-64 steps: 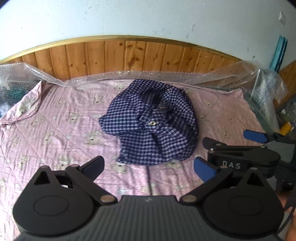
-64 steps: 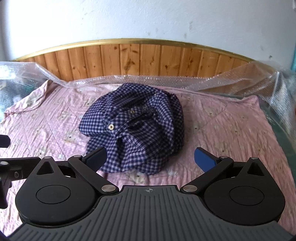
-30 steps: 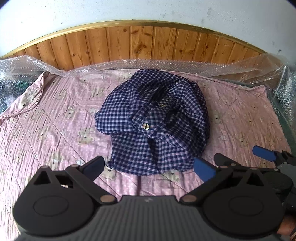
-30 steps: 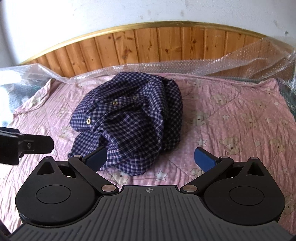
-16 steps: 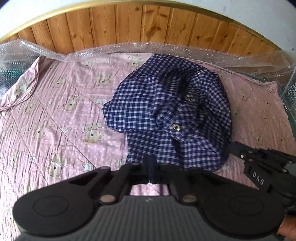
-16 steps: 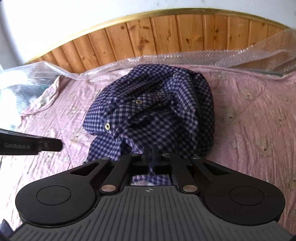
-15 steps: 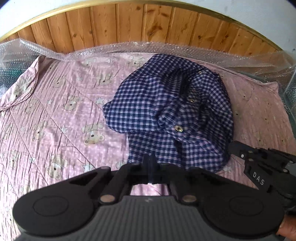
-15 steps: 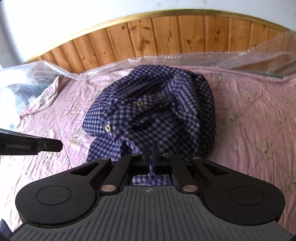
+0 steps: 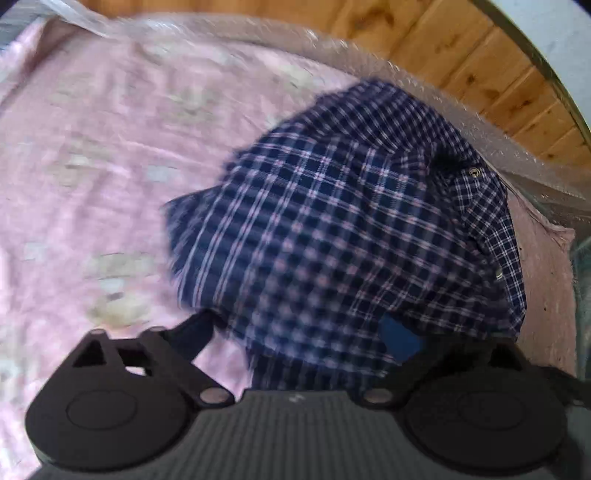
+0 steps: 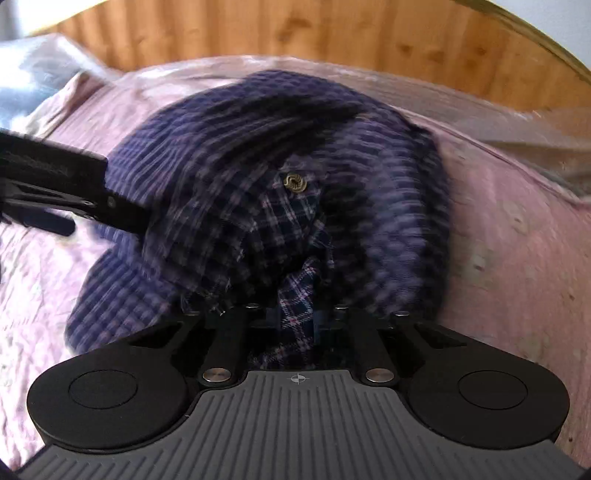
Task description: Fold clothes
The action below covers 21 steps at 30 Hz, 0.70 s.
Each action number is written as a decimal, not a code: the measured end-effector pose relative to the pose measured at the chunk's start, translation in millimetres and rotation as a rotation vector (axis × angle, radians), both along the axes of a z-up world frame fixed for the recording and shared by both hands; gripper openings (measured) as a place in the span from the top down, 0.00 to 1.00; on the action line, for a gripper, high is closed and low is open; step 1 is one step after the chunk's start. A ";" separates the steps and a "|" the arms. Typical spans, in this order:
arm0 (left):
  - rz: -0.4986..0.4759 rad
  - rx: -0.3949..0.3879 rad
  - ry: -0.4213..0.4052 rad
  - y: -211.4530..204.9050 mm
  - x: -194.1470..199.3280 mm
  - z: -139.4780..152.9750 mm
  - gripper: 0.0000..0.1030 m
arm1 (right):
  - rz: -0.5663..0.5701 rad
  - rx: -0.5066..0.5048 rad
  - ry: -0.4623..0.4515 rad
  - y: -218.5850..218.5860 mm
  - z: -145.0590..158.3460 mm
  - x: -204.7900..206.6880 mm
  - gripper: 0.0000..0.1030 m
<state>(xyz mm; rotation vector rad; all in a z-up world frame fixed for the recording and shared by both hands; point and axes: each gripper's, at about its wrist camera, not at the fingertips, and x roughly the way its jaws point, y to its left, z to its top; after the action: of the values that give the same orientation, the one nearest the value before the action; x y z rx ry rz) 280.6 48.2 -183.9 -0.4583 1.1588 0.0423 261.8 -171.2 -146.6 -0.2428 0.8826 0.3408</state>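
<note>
Right wrist: left gripper [image 10: 122, 218] against bunched plaid shirt [image 10: 258, 206].

bed: pink sheet [image 9: 110, 155] | wooden headboard [image 10: 332, 33] | bubble wrap [image 9: 535, 162]

Blurred: we find the pink bedsheet [image 9: 92, 155] smeared, its printed figures unreadable. Checked shirt [image 10: 229, 173] streaked by motion in the right wrist view, pattern legible only near its snap button [image 10: 294, 182]. Hidden: shirt cloth covers the right gripper [image 10: 295, 314] fingers. Cut off: left gripper [image 10: 74, 188] enters at the frame edge, its lettering illegible.
</note>
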 end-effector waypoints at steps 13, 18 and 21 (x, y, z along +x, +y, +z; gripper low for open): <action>-0.004 -0.029 -0.213 45.0 -35.5 28.1 0.88 | -0.135 0.113 -0.023 -67.0 25.8 -37.0 0.11; 0.059 0.048 -0.328 79.7 -99.0 94.7 0.89 | -0.053 0.137 0.036 -34.0 1.1 -18.3 0.61; 0.082 0.154 -0.250 103.1 -150.7 103.6 0.89 | 0.174 0.253 0.160 -5.3 12.0 -42.1 0.98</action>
<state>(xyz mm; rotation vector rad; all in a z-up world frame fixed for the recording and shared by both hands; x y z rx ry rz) 130.0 151.4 -80.4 -0.3628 0.8834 0.1410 219.6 -176.6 -134.6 -0.0581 0.9676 0.6356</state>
